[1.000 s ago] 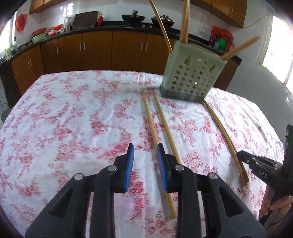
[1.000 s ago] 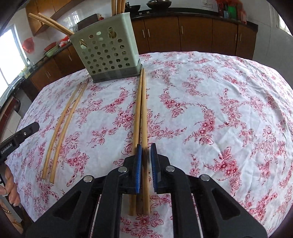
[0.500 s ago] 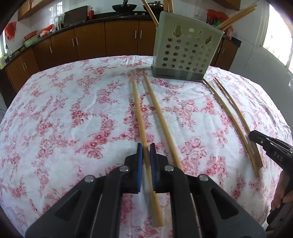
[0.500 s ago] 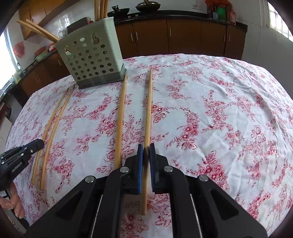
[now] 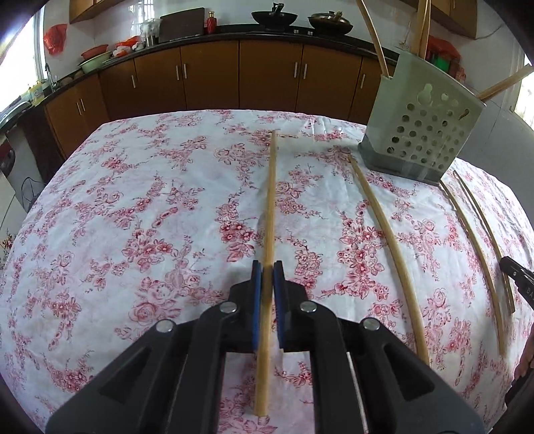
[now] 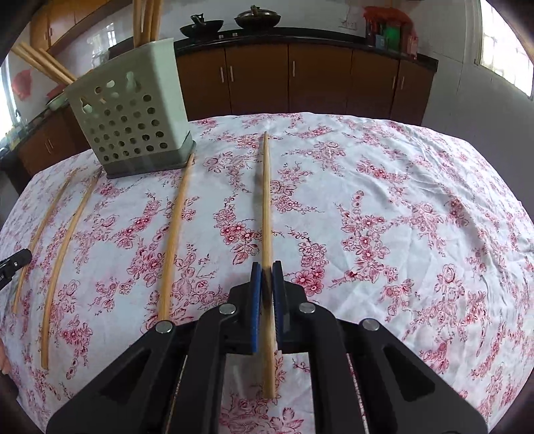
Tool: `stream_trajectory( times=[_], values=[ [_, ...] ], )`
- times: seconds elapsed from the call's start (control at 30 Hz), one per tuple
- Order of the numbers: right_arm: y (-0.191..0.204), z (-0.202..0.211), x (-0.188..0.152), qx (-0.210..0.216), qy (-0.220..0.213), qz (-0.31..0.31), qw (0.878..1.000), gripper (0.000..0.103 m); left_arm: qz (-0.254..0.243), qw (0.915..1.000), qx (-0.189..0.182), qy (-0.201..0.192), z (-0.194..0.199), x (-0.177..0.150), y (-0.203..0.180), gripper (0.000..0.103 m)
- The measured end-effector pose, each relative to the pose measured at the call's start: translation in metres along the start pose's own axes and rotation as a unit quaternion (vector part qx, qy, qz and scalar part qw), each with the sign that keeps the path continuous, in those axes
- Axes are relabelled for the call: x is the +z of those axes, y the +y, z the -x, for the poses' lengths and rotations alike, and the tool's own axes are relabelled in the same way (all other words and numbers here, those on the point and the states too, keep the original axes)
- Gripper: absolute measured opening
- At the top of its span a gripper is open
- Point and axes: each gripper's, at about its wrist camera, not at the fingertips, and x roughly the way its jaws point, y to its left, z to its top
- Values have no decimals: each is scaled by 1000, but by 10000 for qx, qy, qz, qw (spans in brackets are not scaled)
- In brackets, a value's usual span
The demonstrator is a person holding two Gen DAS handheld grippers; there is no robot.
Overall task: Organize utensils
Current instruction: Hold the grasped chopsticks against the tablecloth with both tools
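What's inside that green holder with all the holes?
Wooden chopsticks stand in the perforated holder, their tops sticking out above its rim, some leaning sideways. Through the holes only slivers of wood show; their lower ends and the holder's bottom are hidden by its walls.

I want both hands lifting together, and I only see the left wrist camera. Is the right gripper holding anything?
Observer: Yes. The right gripper is shut on a chopstick.
Operator: Where along it?
Observer: Near its back end. Most of its length runs ahead of the pads, and a short piece sticks out behind.
Operator: Is it aimed at the holder?
Observer: No. The holder sits ahead and to the left of its tip.
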Motion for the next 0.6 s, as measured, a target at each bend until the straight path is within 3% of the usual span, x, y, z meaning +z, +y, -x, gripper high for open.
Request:
stream_trajectory(
  times=[0.6],
  values=[
    [1,0,-1,16,2,0,10000,8,143,9998,-152,-8,-3,-1,3,10]
  ],
)
